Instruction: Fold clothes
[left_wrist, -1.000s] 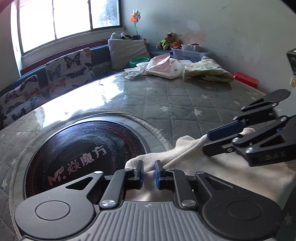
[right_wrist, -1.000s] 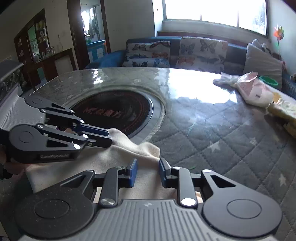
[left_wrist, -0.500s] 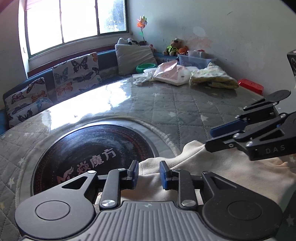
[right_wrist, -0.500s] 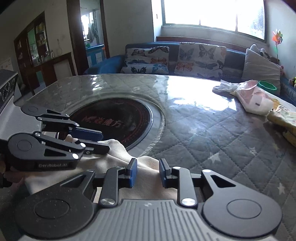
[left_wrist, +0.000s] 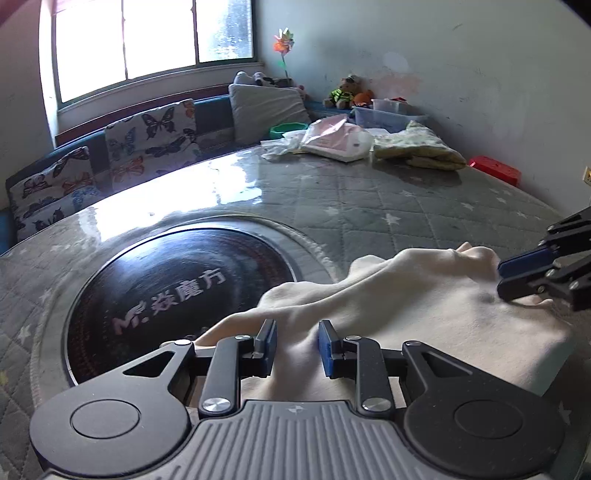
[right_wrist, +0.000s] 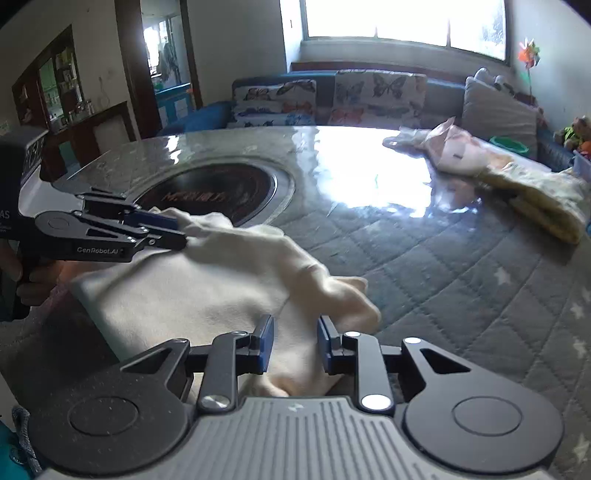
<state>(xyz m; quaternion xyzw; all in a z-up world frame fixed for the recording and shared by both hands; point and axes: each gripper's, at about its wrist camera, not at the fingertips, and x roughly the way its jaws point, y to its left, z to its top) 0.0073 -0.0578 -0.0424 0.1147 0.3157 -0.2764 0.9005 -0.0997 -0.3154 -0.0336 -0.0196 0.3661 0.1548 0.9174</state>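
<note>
Lettering "GenRobot.AI" marks left gripper; both grippers' jaws pinch cream garment.

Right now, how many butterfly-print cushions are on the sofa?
3: in the right wrist view, two side by side and one lower in front. Others may be hidden.

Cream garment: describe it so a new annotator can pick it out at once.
Start from the round table with the grey quilted star cover and the black glass disc set in its middle. The cream garment lies at the table's near edge, just right of that disc. Unlike the yellow-patterned folded cloth at the far side, it is plain and rumpled, and sits between both tools.
</note>
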